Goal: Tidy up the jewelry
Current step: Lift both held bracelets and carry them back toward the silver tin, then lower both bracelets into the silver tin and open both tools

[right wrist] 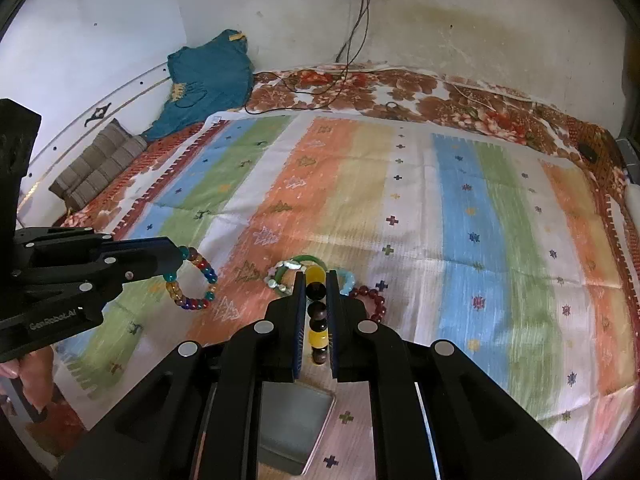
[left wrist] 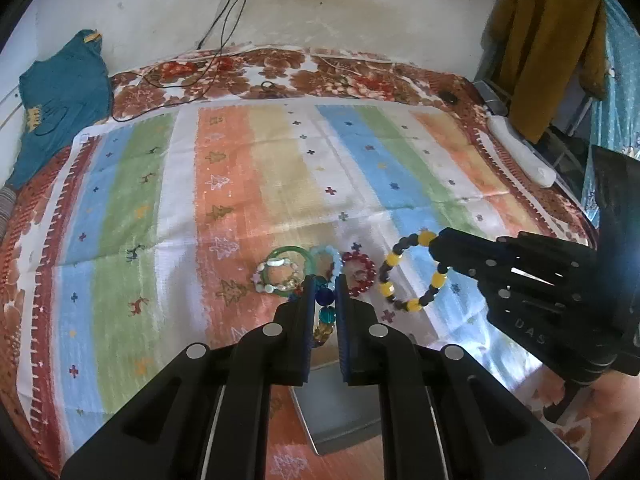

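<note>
My left gripper (left wrist: 325,285) is shut on a multicoloured bead bracelet (left wrist: 325,312) of teal, blue and amber beads, held above the striped cloth. In the right wrist view that bracelet (right wrist: 196,284) hangs from the left gripper (right wrist: 177,260). The yellow-and-black bead bracelet (right wrist: 318,312) is pinched in my shut right gripper (right wrist: 316,282); the left wrist view shows its loop (left wrist: 390,280) dangling from the right gripper (left wrist: 435,245). On the cloth lie a green bangle (left wrist: 286,253), a shell bracelet (left wrist: 276,280), a light blue bracelet (left wrist: 330,257) and a dark red bracelet (left wrist: 359,274).
A grey metal tray (left wrist: 332,412) (right wrist: 296,420) lies on the cloth just below both grippers. The striped cloth (left wrist: 240,184) covers a floral bed. Cables (left wrist: 208,76) run along the far edge; a teal garment (left wrist: 60,96) lies far left, and a mustard garment (left wrist: 548,48) hangs at right.
</note>
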`<state>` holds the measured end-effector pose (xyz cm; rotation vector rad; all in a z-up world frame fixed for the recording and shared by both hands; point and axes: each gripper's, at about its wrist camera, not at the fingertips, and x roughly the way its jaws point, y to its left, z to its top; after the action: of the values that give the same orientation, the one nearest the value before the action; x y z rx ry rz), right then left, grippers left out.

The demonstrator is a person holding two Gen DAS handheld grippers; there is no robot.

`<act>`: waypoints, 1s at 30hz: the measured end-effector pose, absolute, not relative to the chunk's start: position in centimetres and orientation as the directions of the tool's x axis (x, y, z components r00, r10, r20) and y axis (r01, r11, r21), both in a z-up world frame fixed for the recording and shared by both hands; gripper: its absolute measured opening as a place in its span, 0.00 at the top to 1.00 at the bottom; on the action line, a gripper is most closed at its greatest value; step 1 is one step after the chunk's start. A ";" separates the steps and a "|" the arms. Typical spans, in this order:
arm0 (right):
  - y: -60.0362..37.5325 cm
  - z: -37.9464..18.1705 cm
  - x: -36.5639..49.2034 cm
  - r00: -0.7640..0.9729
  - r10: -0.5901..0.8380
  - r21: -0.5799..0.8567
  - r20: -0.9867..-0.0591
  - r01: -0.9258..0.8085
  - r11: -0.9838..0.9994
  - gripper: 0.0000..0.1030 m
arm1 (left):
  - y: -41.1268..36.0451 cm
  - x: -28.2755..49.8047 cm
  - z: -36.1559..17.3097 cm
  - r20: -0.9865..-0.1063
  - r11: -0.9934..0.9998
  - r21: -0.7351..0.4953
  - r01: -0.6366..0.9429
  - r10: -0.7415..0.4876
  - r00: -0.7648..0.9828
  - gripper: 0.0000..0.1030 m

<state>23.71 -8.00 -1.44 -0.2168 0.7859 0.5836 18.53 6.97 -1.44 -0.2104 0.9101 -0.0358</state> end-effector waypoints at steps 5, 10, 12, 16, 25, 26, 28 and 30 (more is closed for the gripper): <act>-8.4 -1.0 22.7 0.563 0.431 0.039 -0.705 -0.576 0.817 0.90 | 6.2 17.4 -1.0 -0.771 0.979 -0.198 -0.036 -0.134 0.622 0.91; -8.7 -0.1 21.3 0.569 0.454 0.040 -0.685 -0.593 0.804 0.90 | 5.8 16.1 0.0 -0.751 0.977 -0.210 -0.021 -0.148 0.644 0.91; -8.7 0.0 20.7 0.566 0.464 0.043 -0.681 -0.601 0.798 0.90 | 5.7 15.5 0.2 -0.745 0.977 -0.214 -0.015 -0.153 0.650 0.91; -8.7 0.0 19.6 0.554 0.483 0.053 -0.679 -0.619 0.784 0.90 | 5.4 14.9 0.2 -0.743 0.976 -0.218 -0.003 -0.164 0.648 0.91; -9.3 -0.6 18.3 0.532 0.485 0.064 -0.694 -0.625 0.778 0.90 | 4.7 13.8 -0.1 -0.756 0.979 -0.206 0.010 -0.165 0.633 0.91; -9.3 -0.6 18.1 0.530 0.486 0.067 -0.695 -0.626 0.777 0.90 | 4.6 13.7 -0.1 -0.757 0.979 -0.206 0.011 -0.166 0.632 0.91; -9.5 -0.7 17.8 0.527 0.490 0.070 -0.695 -0.629 0.775 0.90 | 4.5 13.6 -0.3 -0.758 0.978 -0.208 0.013 -0.170 0.629 0.91; -9.6 -0.8 17.5 0.521 0.493 0.071 -0.697 -0.634 0.770 0.90 | 4.3 13.3 -0.4 -0.763 0.978 -0.207 0.017 -0.173 0.623 0.91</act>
<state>17.48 -9.58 -0.84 -0.2018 0.7657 0.6810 13.30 4.32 -0.43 -0.1872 0.8924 -0.1095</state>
